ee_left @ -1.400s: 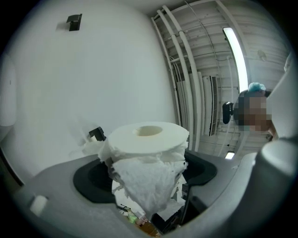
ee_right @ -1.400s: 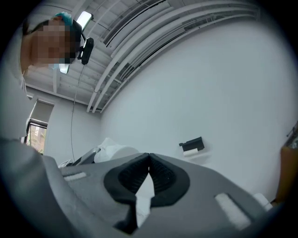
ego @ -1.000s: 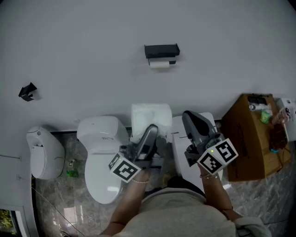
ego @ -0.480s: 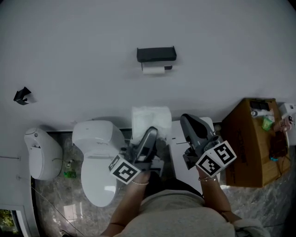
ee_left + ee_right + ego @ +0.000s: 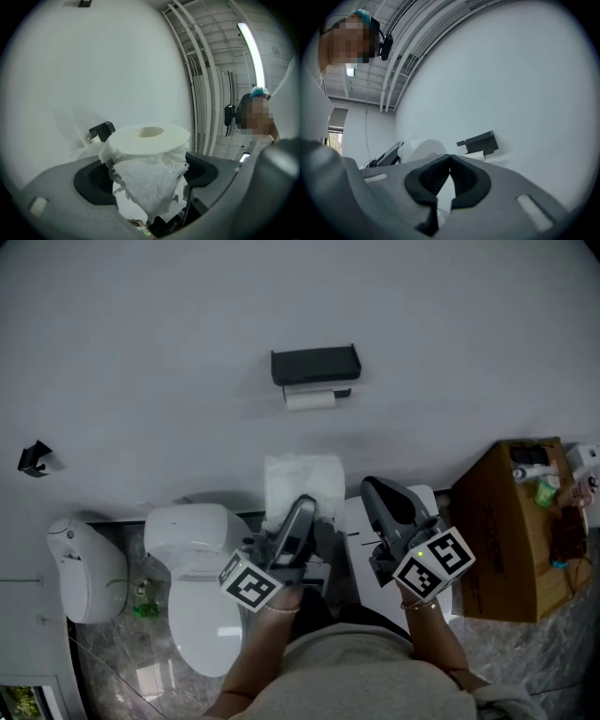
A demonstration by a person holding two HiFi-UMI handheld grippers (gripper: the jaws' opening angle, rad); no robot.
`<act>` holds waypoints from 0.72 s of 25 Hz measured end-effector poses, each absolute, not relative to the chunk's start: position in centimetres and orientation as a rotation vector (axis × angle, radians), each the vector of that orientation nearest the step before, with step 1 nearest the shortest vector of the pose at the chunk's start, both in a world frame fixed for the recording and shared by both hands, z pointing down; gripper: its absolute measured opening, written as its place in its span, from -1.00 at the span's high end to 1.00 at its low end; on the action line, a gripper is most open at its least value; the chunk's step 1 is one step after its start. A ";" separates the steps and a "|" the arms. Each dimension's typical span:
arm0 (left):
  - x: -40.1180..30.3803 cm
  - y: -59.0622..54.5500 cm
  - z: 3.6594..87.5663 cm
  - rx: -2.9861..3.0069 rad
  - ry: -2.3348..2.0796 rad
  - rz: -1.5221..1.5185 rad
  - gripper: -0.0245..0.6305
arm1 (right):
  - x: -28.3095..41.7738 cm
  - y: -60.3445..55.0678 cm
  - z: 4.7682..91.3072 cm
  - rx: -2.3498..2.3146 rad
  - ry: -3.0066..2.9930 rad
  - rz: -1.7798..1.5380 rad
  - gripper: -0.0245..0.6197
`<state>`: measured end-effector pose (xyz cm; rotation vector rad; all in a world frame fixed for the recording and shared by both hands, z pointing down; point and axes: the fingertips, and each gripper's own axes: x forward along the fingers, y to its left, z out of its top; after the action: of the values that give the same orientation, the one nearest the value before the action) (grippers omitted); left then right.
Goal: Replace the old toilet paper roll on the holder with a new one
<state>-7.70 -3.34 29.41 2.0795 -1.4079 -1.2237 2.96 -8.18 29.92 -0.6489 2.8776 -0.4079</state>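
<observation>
A black holder (image 5: 315,364) is fixed on the white wall, with the thin old roll (image 5: 309,399) hanging under it. My left gripper (image 5: 305,507) is shut on a full new toilet paper roll (image 5: 302,480) and holds it out below the holder. In the left gripper view the new roll (image 5: 149,139) stands upright between the dark pads (image 5: 93,183), a torn sheet (image 5: 151,185) hanging from it, with the holder (image 5: 102,130) beyond. My right gripper (image 5: 380,495) is shut and empty beside the roll. Its view shows the holder (image 5: 480,142) ahead and the new roll (image 5: 424,149) to the left.
A white toilet (image 5: 202,563) stands below left, and a white fixture (image 5: 82,559) stands further left. A white unit (image 5: 422,512) sits under my right hand. At the right is a cardboard box (image 5: 511,521) with small items. A black hook (image 5: 36,457) is on the wall.
Both grippers have moved closer to the wall, the left still holding the roll. The holder looks larger and lower in the head view, and the toilet has slid left.
</observation>
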 end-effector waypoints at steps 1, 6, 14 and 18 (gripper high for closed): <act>-8.2 -4.1 29.4 2.081 -1.400 -1.222 -0.41 | 2.4 -8.9 29.8 -0.656 2.875 -0.401 0.91; -11.4 -7.8 29.3 2.090 -1.373 -1.198 -0.41 | -0.4 -12.8 29.1 -0.705 2.846 -0.393 0.91; -15.3 -12.3 30.3 2.089 -1.297 -1.141 -0.41 | -5.2 -17.3 29.3 -0.766 2.810 -0.451 0.91; -17.5 -13.8 31.5 2.062 -1.280 -1.129 -0.41 | -7.0 -19.2 30.8 -0.836 2.791 -0.508 0.91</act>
<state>-17.51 -13.85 31.51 2.0622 -1.2796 -1.1287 -6.97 -19.25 30.77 -0.8365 2.7908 -0.5076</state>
